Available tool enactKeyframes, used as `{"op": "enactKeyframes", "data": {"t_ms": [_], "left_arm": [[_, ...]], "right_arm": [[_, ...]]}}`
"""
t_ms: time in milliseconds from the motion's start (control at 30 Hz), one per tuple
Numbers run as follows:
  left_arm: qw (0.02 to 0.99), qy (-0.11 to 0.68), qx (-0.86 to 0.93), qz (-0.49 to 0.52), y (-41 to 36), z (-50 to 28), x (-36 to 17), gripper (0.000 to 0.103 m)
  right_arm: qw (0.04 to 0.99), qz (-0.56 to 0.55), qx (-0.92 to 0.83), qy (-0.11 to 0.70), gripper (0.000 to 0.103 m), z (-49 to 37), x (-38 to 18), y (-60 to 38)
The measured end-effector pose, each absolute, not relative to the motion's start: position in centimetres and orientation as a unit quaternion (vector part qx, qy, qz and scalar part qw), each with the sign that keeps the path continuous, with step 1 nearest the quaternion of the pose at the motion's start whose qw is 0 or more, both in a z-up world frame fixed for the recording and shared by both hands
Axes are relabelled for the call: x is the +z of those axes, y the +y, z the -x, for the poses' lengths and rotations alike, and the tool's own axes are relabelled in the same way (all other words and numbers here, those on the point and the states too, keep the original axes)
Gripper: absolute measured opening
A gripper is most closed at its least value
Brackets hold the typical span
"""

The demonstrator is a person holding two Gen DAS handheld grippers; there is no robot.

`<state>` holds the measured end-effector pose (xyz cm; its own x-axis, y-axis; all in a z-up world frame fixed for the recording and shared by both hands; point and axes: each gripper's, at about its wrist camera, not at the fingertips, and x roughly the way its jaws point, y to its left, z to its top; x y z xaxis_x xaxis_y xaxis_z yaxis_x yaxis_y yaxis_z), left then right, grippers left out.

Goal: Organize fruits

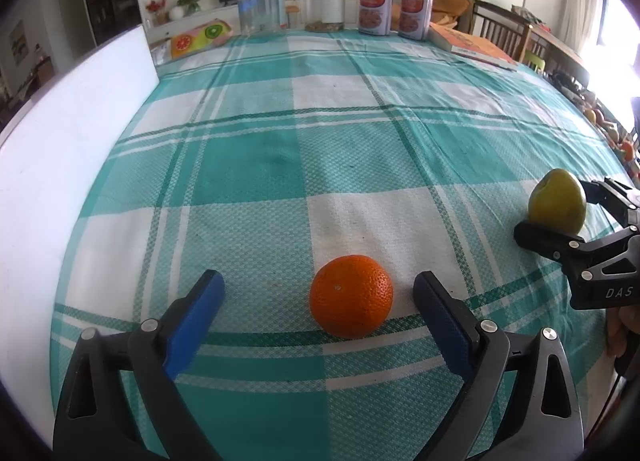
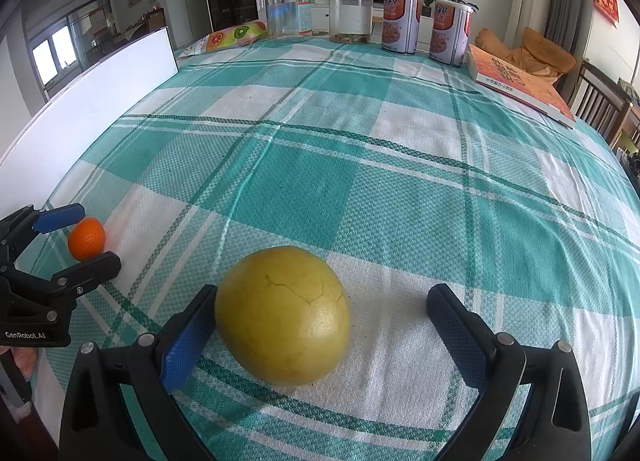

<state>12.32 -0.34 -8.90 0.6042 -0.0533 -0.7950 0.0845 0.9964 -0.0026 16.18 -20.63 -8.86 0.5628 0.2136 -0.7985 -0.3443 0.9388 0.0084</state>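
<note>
The desk [image 2: 400, 189], covered in a teal and white checked cloth, is carrying every item in view and is serving as the landmark here. A white board [image 1: 60, 165] is standing along the desk's left edge. At the desk's far edge two clear jars [image 2: 288, 11], two printed canisters [image 2: 400, 21], a fruit-print pouch [image 2: 236, 35] and a book [image 2: 516, 81] at the far right corner are sitting well apart from the work area, so nothing is standing in the way of either claw. Near the desk's front edge the yellow-green fruit [image 2: 282, 315] is resting on the cloth inside the right claw [image 2: 328, 335]; its long axis is running roughly across the jaws, the left pad [image 2: 188, 341] is appearing to touch or lie just beside its skin, and a clear gap is remaining on the other side. The right claw is standing wide open and gripping nothing. To the left along the same front edge, the orange [image 1: 351, 295] is sitting directly ahead of the left claw [image 1: 320, 317], roughly centred between the blue pads with gaps on both sides. The left claw is likewise standing wide open and empty. Judgement: each fruit is lying nearest its own claw, so the coming move is probably calling for closing on both.
</note>
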Motion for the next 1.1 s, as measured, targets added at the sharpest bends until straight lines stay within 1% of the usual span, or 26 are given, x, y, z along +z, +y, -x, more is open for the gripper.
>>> {"op": "enactKeyframes", "data": {"t_ms": [833,1000,1100], "left_arm": [[0.895,0.443,-0.04,-0.017,-0.3,-12.4,-8.9,0.097],[0.892,0.439,-0.102,0.028,1.3,-11.9,-8.4,0.097],[0.887,0.442,-0.121,0.05,2.2,-11.3,-8.1,0.096]], "right_arm": [[0.881,0.074,0.158,0.44,0.101,-16.2,-8.9,-20.6],[0.877,0.065,0.176,0.443,0.103,-16.1,-8.7,-20.8],[0.854,0.072,0.195,0.477,0.103,-16.0,-8.4,-20.7]]}}
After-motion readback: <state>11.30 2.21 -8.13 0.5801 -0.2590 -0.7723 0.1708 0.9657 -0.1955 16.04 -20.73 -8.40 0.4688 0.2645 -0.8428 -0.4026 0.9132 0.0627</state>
